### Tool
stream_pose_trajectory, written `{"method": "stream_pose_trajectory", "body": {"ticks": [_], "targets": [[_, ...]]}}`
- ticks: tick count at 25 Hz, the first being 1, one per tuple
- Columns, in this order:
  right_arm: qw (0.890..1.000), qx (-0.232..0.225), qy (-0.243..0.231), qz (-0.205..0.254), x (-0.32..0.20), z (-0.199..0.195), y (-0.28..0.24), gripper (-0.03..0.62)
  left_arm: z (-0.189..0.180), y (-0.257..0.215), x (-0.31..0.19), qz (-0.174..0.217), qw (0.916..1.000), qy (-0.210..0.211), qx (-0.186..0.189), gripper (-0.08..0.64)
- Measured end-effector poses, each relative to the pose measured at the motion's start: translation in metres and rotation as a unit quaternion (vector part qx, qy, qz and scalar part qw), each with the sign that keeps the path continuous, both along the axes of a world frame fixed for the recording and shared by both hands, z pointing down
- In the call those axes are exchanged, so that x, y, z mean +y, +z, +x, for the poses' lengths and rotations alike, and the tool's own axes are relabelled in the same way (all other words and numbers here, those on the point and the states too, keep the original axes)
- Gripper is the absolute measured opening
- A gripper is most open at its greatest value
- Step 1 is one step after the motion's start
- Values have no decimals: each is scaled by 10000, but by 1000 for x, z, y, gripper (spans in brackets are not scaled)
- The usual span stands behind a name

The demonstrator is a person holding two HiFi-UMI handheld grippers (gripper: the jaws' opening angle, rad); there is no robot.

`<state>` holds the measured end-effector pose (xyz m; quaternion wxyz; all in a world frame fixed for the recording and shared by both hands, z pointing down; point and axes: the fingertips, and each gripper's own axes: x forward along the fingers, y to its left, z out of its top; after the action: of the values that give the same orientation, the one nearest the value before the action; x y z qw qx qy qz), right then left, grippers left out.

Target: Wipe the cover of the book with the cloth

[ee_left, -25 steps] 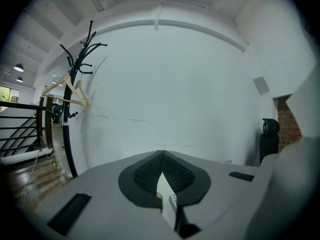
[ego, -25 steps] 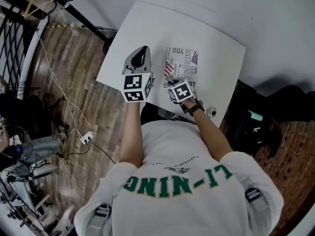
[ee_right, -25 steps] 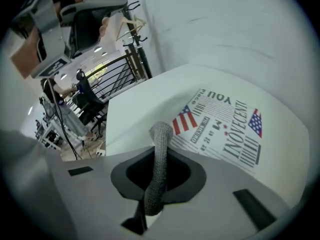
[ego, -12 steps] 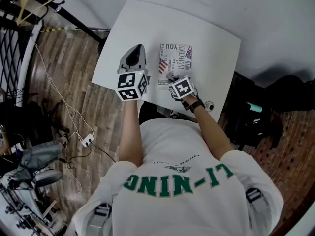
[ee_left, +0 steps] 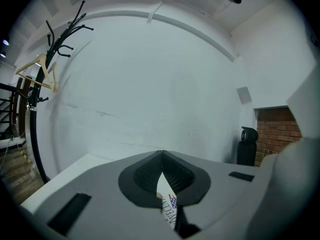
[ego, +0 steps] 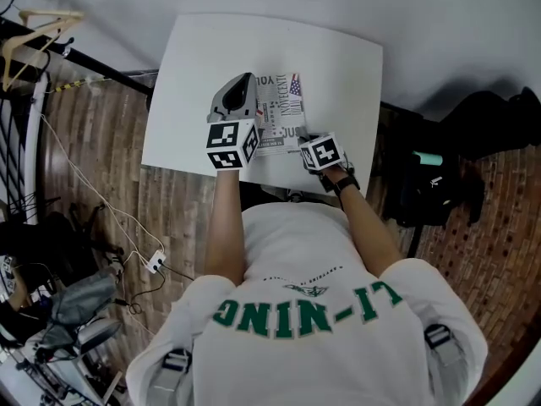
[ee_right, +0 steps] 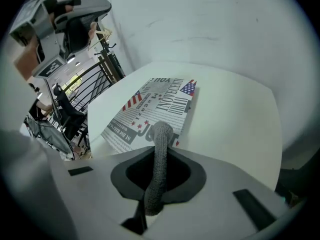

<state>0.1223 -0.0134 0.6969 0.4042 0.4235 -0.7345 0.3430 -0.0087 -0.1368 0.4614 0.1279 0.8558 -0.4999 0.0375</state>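
A book (ego: 281,112) with a newspaper-style cover and flag prints lies flat on the white table (ego: 194,66), near its front edge. My right gripper (ego: 304,139) is shut on a grey cloth (ee_right: 159,154), whose rolled end rests on the near edge of the book (ee_right: 155,106). My left gripper (ego: 240,98) is over the book's left edge with its jaws shut. A sliver of the book's cover (ee_left: 170,209) shows through the gap below the left gripper's (ee_left: 161,153) tips. Whether it touches the book I cannot tell.
Black bags (ego: 439,193) with a teal item sit on the floor right of the table. A black rack with a wooden hanger (ego: 34,24) stands at the left. Cables and a power strip (ego: 153,261) lie on the wooden floor. The wall is just behind the table.
My left gripper has moved right, from beside the book to over its left edge. My right gripper with the cloth has shifted toward the book's near right corner.
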Motion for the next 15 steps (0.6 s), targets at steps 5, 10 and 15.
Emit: {"method": "stream_pose_trajectory", "body": {"ticks": [5,10,15], "targets": [[9995,-160,-268,-26,-2,-32,-3,35,-31,6,4,-82,9995,-319,-17,6],[9895,-328,-1406,60,4,-117,-7,35,-83,12,16,-162,9960,-882,-54,6],[9798,-283,-1980,0,11,-164,-1,35,-129,12,26,-189,9912,-1312,-51,6]]}}
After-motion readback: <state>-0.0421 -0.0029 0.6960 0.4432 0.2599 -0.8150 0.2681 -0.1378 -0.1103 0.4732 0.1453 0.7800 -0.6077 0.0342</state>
